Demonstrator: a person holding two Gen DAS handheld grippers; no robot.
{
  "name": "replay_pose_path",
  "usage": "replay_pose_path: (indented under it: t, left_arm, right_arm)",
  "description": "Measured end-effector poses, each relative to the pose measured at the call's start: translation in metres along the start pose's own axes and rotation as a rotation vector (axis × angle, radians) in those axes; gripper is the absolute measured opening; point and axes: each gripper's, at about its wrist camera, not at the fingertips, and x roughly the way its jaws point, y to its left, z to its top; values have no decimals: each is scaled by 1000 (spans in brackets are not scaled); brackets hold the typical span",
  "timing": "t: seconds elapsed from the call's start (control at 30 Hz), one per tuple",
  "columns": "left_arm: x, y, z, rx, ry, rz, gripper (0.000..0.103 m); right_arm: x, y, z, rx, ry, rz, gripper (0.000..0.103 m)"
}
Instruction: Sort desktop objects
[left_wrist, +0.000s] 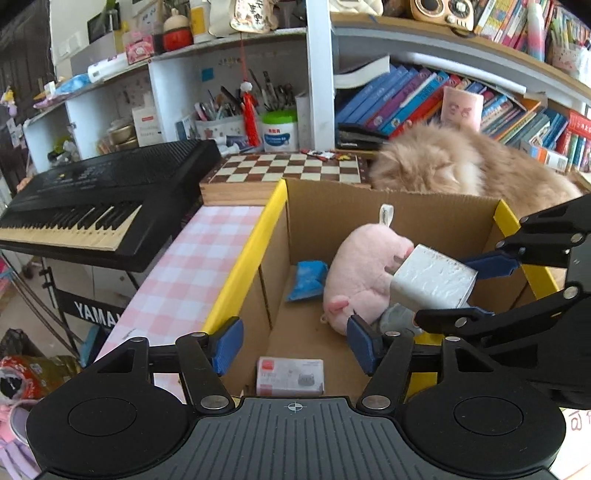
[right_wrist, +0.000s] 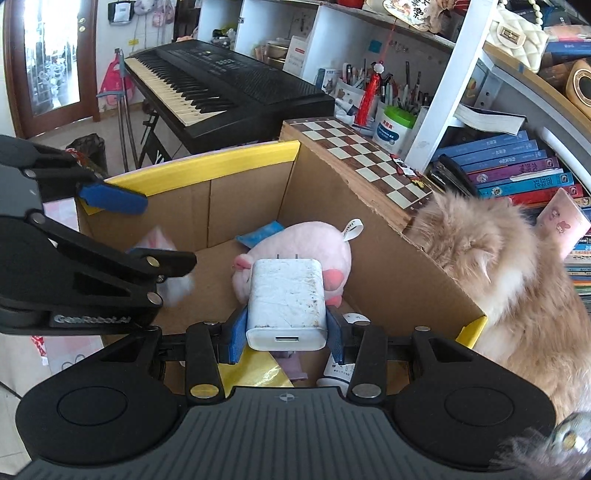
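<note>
Two grippers are seen over an open cardboard box (left_wrist: 406, 210) with yellow-taped flaps. Much of the box floor is hidden behind the gripper bodies and the pink plush pig (left_wrist: 365, 273) lying inside. Under the pig, a grey object (left_wrist: 397, 319) is only partly visible and cannot be identified. In the right wrist view, a blurred pink-and-white item (right_wrist: 162, 243) behind the left gripper's arm cannot be made out, and a tube (right_wrist: 338, 371) and a purple piece (right_wrist: 295, 365) below the charger are largely covered.

A white charger (right_wrist: 286, 302) is clamped between the blue pads (right_wrist: 236, 332) of the right gripper (right_wrist: 286, 334), above the pig and inside the box opening. Its shell is scuffed and stained with brown specks; two flat prongs point away from the camera and a USB port faces it.

The left gripper (left_wrist: 293, 343) is noted as partly open, with nothing between its pads; a small white box with a red label (left_wrist: 290, 374) lies on the box floor below it. A blue packet (left_wrist: 308, 278) rests beside the pig near the box's left wall.

Behind the box, a chessboard (left_wrist: 291, 168), a black keyboard (left_wrist: 103, 199) and a fluffy orange cat (left_wrist: 458, 162) are recorded; the cat's face is turned down at the box rim.
</note>
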Motion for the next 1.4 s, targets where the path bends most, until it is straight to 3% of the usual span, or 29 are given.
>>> replay_pose_path:
  t: [0.1, 0.23, 0.33, 0.63, 0.77, 1.4]
  left_arm:
    - [-5, 4, 1, -25, -12, -13, 66]
    - [-18, 3, 3, -52, -72, -32, 85]
    - [-26, 0, 4, -42, -108, -33, 86]
    - [-33, 7, 2, -92, -111, -32, 86]
    - [-38, 8, 3, -96, -126, -33, 89]
    - [-92, 0, -13, -39, -202, -155, 89]
  right_arm:
    - [1, -1, 1, 3, 0, 6, 40]
    - [1, 0, 1, 20, 1, 26, 40]
    - [0, 4, 2, 19, 2, 44, 40]
    - [2, 8, 6, 39, 7, 84, 41]
    - [-7, 10, 6, 69, -29, 95, 50]
    - [-84, 18, -28, 239, -140, -86, 50]
